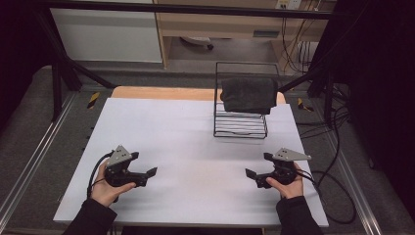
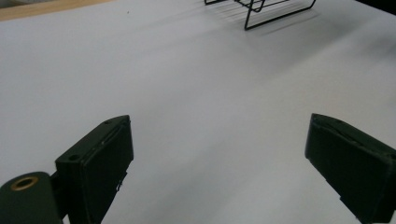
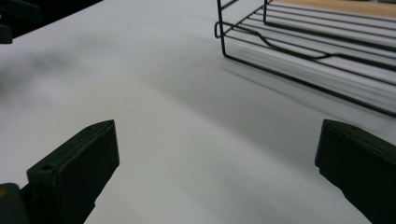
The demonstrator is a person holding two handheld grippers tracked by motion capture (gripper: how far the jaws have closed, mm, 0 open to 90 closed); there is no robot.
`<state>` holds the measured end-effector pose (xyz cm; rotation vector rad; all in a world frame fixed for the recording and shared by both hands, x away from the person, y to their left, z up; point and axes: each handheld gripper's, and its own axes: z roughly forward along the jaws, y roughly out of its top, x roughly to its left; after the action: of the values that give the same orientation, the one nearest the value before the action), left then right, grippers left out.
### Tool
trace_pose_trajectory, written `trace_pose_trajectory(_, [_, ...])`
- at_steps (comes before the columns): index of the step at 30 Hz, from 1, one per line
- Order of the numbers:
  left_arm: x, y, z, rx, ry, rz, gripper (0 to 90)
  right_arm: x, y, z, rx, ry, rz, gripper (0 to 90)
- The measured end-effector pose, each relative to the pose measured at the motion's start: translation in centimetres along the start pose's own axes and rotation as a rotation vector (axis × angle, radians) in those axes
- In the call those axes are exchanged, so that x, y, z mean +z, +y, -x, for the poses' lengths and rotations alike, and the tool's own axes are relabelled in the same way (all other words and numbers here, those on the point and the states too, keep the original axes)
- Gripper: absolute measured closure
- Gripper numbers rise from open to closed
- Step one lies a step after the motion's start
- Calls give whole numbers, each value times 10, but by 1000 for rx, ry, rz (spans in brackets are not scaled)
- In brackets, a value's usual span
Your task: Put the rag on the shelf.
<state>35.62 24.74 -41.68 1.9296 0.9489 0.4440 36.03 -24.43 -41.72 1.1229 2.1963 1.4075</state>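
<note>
Towel (image 1: pixel 249 95), dark and folded, hung over the top bar of the wire rack (image 1: pixel 241 125) at the far right of the surface (image 1: pixel 195 147) — the only loose thing out there, so likely the thing to be handled. Both tools sat low at the near edge, well apart from it. Left tool (image 1: pixel 147 175) was spread wide, gripping nothing; right tool (image 1: pixel 252 176) was likewise spread and empty. To do it well, I judged, the tools should come in from either side of the cloth, pinch its hanging edge rather than the wire, and lift straight up so the light rack didn't tip. White surface was bare between them; beyond stood a pale cabinet (image 1: pixel 107 34) and loose cables (image 1: pixel 293 44).
</note>
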Motion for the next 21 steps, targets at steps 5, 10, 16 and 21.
trace_pose_trajectory(5, [-4,-16,-8,16,11,-22,81,-2,-16,9,10,-2,-28,5])
trace_pose_trajectory(10, [-9,-28,-16,3,16,-29,81,-7,-30,16,21,-8,-48,6])
trace_pose_trajectory(16, [-11,-39,-20,-3,33,-40,79,-6,-37,21,21,-19,-77,6])
trace_pose_trajectory(21, [-10,-43,-21,-17,38,-50,80,-5,-39,20,11,-19,-92,6])
